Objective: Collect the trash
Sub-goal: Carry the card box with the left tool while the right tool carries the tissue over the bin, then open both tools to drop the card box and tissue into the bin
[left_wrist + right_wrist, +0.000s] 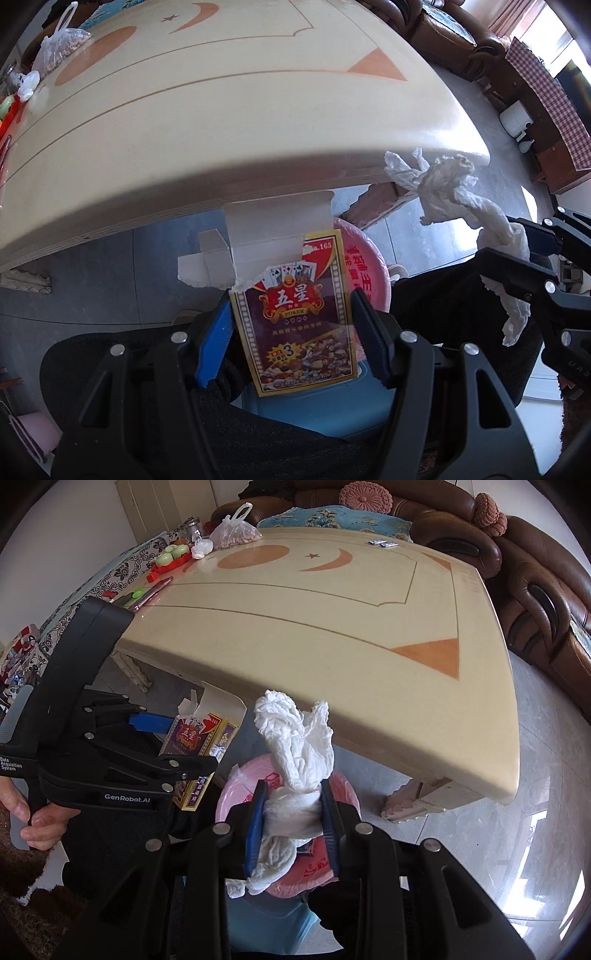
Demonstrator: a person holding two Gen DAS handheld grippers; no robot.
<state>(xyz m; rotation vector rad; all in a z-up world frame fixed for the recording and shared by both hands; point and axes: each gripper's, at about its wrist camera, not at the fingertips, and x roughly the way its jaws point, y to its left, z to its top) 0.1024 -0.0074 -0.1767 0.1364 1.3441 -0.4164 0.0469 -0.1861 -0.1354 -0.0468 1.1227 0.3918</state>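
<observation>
The cream table filled the far view. Near its front edge, above a pink-lined trash bin, the left gripper was clamped on a torn playing-card box; to its right, the right gripper pinched a crumpled white tissue.

A large cream table with orange inlaid circle, crescent, star and triangles fills the middle of the room. Behind it and along the right side runs a brown leather sofa with round pink cushions. The floor is glossy grey tile, catching bright window reflections. A white wall stands at the left. Daylight enters through a window with a pink curtain.
</observation>
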